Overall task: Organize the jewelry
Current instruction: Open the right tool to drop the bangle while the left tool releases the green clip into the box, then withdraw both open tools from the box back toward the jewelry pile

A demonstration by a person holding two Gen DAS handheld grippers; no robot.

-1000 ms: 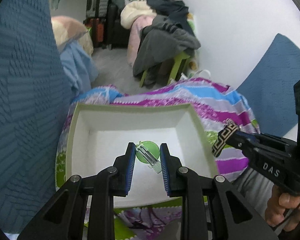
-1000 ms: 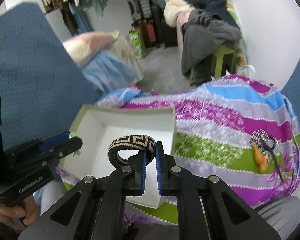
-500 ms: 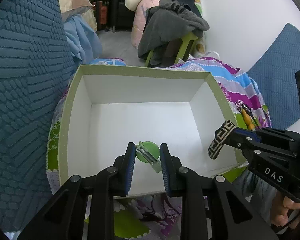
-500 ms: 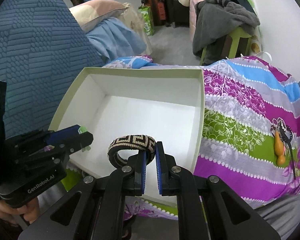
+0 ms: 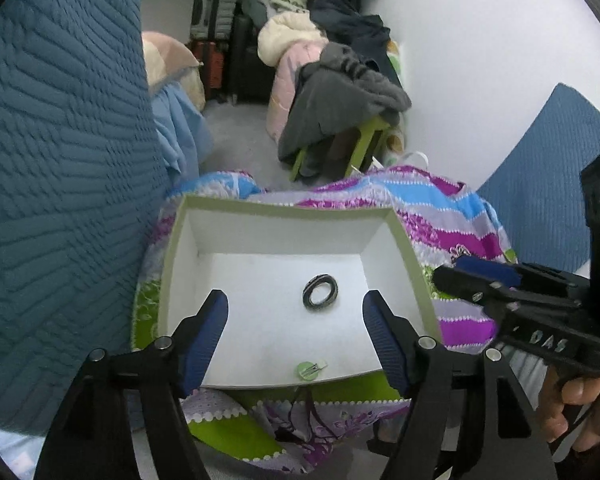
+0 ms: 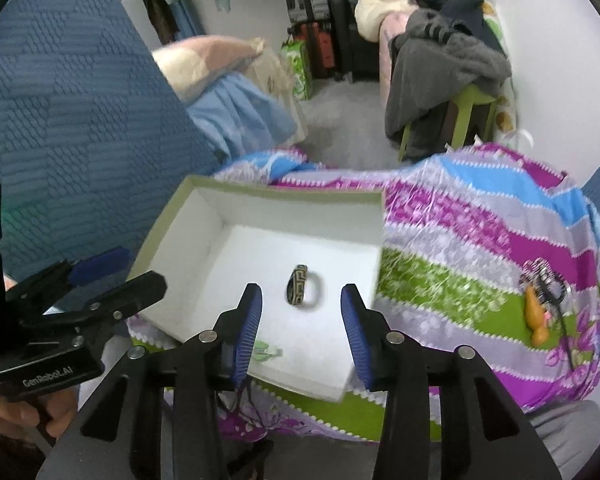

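Jewelry is lying loose in our box (image 5: 414,264): the bangle (image 5: 320,298) near the middle of its white floor, the green clip (image 5: 309,370) at the near edge. Our left gripper (image 5: 294,332) and right gripper (image 6: 300,322) are hovering over it, jaws apart after just opening, gripping nothing. More trinkets (image 6: 540,300) are resting on the striped cloth (image 6: 480,240), far right.

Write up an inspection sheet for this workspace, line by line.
Surface: striped floral cloth.
Job's things: white box holds patterned bracelet and green clip; orange pendant piece lies on the cloth outside.
Clutter: clothes heaped on green stool.
Grippers: left gripper and right gripper have just been opening; both open, empty.
Cables: dark cord beside the pendant.
Surroundings: blue quilted cushion, suitcases.
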